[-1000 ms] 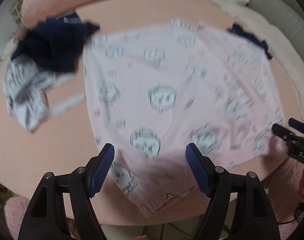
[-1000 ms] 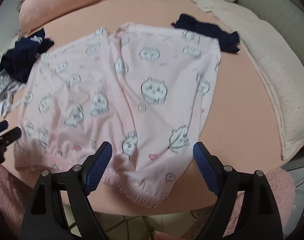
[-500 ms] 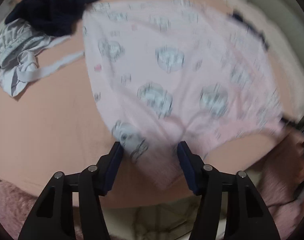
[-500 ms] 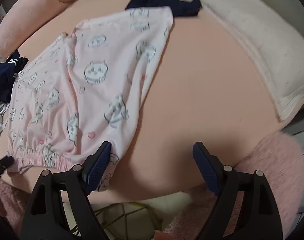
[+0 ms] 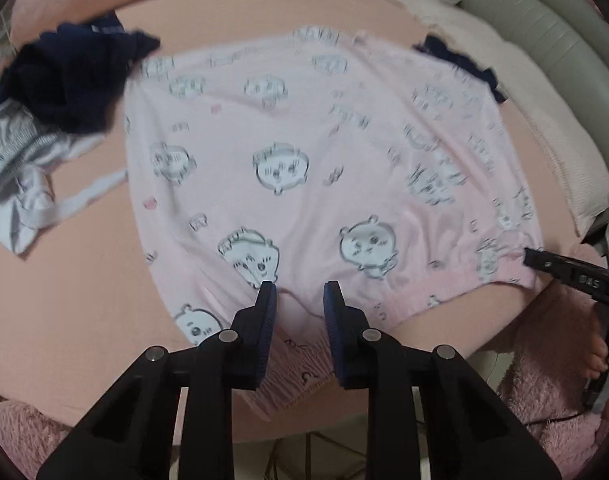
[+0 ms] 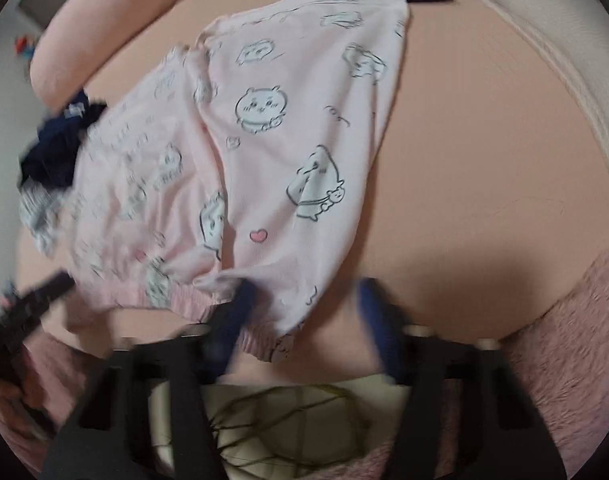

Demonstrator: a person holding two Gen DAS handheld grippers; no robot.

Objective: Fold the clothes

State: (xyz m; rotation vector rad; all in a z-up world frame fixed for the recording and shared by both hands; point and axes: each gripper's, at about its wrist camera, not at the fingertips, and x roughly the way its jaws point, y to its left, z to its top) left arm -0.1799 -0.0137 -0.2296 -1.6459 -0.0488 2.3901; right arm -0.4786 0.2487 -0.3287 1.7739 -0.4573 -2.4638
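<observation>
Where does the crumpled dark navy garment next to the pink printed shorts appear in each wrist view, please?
Left wrist: crumpled dark navy garment upper left, overlapping the pink printed shorts.
Right wrist: far left, at the shorts' edge.
Shared landmark: grey-white garment beside it.

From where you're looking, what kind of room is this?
Most likely a bedroom: pink cartoon-print pyjama shorts lie spread on a peach-sheeted bed, with a long pink pillow at its far edge and a padded headboard beside it.
</observation>
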